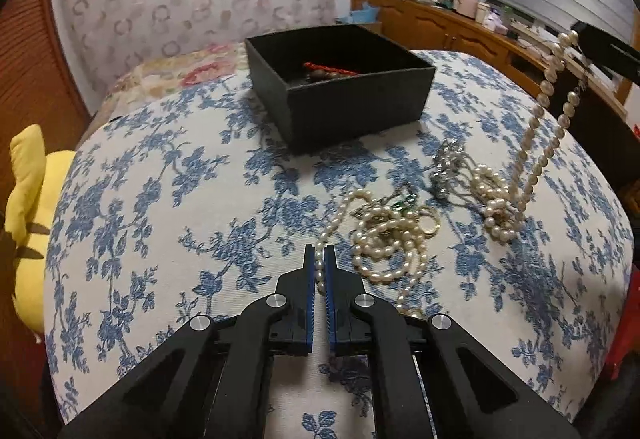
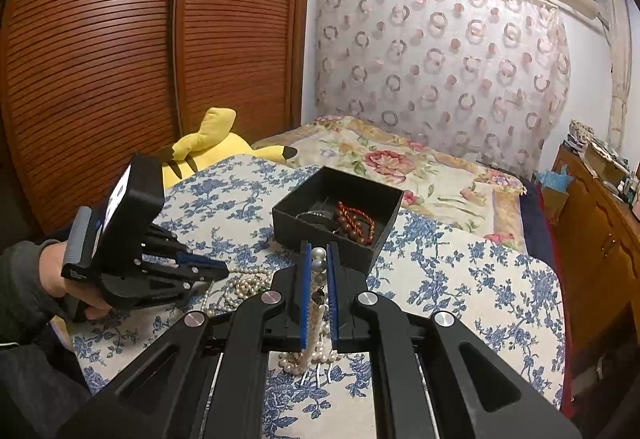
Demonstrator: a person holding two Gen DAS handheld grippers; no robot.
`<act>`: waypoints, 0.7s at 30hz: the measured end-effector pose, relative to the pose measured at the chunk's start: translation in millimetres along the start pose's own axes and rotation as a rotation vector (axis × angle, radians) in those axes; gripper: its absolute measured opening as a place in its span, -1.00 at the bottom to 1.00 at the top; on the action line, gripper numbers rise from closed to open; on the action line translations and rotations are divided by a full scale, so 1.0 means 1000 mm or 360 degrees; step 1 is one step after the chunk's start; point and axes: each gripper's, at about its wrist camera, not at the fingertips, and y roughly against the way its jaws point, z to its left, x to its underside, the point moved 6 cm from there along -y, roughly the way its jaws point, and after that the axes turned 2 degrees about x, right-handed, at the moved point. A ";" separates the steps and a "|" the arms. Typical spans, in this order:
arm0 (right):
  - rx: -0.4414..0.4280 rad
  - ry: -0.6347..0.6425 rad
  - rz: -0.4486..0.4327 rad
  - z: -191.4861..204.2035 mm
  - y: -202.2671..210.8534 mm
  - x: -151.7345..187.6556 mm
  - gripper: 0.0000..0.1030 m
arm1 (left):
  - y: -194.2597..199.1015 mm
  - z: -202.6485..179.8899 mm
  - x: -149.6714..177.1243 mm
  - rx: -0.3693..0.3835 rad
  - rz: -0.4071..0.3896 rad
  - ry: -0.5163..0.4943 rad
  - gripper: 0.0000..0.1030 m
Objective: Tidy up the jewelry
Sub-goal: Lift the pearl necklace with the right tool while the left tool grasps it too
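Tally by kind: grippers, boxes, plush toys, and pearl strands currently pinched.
Grippers: 2, the left gripper and the right gripper
Black box: 1
Yellow plush toy: 1
Pinched strands: 2, the left pearl strand and the right pearl strand
Total: 6

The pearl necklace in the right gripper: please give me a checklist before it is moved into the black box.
1. Right gripper shut on the pearl necklace: ok.
2. Necklace fully lifted off the cloth: not ok, its lower end lies on the right pile.
3. Lower end free of that pile: cannot tell.
4. Black box open, with room beside the brown beads: ok.
5. Left gripper shut on another pearl strand: ok.
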 end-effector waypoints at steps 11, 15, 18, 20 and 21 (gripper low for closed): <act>0.0004 0.0035 -0.0126 0.002 0.023 -0.032 -0.83 | 0.075 -0.019 -0.059 0.0139 -0.0323 0.0021 -0.94; 0.0009 0.0058 -0.0163 0.003 0.030 -0.044 -0.83 | 0.091 -0.022 -0.077 0.0152 -0.0396 0.0021 -0.94; 0.0011 0.0067 -0.0190 0.003 0.034 -0.053 -0.83 | 0.103 -0.023 -0.090 0.0139 -0.0449 0.0007 -0.94; 0.0014 0.0070 -0.0201 0.002 0.036 -0.058 -0.83 | 0.110 -0.023 -0.096 0.0136 -0.0472 0.0004 -0.94; 0.0014 0.0071 -0.0206 0.002 0.036 -0.060 -0.83 | 0.113 -0.023 -0.100 0.0132 -0.0487 0.0000 -0.94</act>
